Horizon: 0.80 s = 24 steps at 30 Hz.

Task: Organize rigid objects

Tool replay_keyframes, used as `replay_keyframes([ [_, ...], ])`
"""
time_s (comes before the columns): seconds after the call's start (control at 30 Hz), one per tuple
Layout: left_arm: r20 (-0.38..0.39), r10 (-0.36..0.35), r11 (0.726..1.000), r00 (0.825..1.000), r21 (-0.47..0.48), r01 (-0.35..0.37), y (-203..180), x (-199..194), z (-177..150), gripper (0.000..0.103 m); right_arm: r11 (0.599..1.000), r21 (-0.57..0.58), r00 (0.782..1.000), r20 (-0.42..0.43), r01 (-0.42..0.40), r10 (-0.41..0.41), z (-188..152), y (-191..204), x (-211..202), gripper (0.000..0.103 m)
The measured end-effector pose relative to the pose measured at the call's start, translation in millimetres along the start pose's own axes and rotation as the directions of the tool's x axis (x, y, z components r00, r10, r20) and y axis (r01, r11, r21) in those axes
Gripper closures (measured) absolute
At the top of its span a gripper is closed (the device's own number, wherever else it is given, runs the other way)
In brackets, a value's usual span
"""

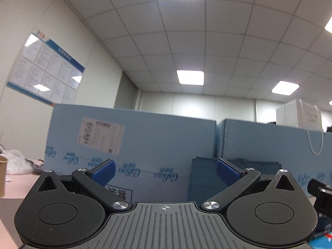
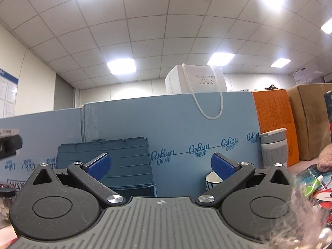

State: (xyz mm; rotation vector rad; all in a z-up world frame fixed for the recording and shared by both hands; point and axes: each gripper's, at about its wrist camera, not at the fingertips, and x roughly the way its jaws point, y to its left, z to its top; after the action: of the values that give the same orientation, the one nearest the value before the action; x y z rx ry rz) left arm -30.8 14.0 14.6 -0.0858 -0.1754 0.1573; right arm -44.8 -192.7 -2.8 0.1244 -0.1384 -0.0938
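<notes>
both claws (image 1: 165,173) (image 2: 160,166) gape wide, empty, blue ribbed pads toward a slatted plastic crate (image 2: 124,159) at 12 o'clock.

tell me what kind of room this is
Probably an office used partly for storage: a grid ceiling with panel lights, a notice board on the wall, and big blue cartons stacked behind the table.

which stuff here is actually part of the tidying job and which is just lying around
Likely part of the job:
- dark blue slatted crate
- grey and white tumbler
- white cup, partly hidden by a finger
- left gripper and right gripper, both open and empty

Just lying about:
- light blue cartons
- white gift bag
- orange box
- paper cup
</notes>
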Motion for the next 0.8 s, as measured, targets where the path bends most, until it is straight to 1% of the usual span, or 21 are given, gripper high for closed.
replay_keyframes([
  [0.03, -0.015, -0.005, 1.0, 1.0, 0.004, 0.005, -2, 4, 0, 0.0, 1.0, -0.004, 1.0, -0.002, 0.004, -0.004, 0, 1, 0, 0.0],
  [0.1, -0.019, -0.002, 1.0, 1.0, 0.015, 0.002, -5, 7, -3, 0.0, 1.0, -0.016, 1.0, -0.003, 0.018, -0.018, -1, 2, 1, 0.0],
  [0.23, -0.016, 0.029, 0.996, 0.999, 0.087, -0.028, -18, 6, -9, 0.0, 0.999, -0.031, 0.999, -0.018, 0.026, -0.026, -2, 4, 3, 0.0],
  [0.33, -0.038, 0.004, 0.991, 0.999, 0.133, 0.001, -26, 5, -13, 0.0, 1.0, -0.031, 0.999, -0.033, -0.005, 0.004, -3, 4, 5, 0.0],
  [0.43, -0.038, -0.006, 0.991, 0.999, 0.136, 0.011, -26, 4, -16, 0.0, 0.999, -0.037, 0.999, -0.044, -0.014, 0.012, -3, 6, 7, 0.0],
  [0.57, -0.063, 0.005, 0.99, 0.998, 0.138, 0.004, -25, 9, -17, 0.0, 0.999, -0.05, 0.998, -0.058, -0.021, 0.018, -4, 9, 8, 0.0],
  [0.63, -0.072, -0.006, 0.991, 0.997, 0.13, 0.015, -24, 10, -17, 0.0, 0.998, -0.056, 0.998, -0.063, -0.026, 0.023, -4, 10, 9, 0.0],
  [0.8, -0.066, -0.015, 0.991, 0.998, 0.129, 0.023, -24, 8, -17, 0.0, 0.998, -0.052, 0.998, -0.067, -0.027, 0.023, -4, 9, 10, 0.0],
])
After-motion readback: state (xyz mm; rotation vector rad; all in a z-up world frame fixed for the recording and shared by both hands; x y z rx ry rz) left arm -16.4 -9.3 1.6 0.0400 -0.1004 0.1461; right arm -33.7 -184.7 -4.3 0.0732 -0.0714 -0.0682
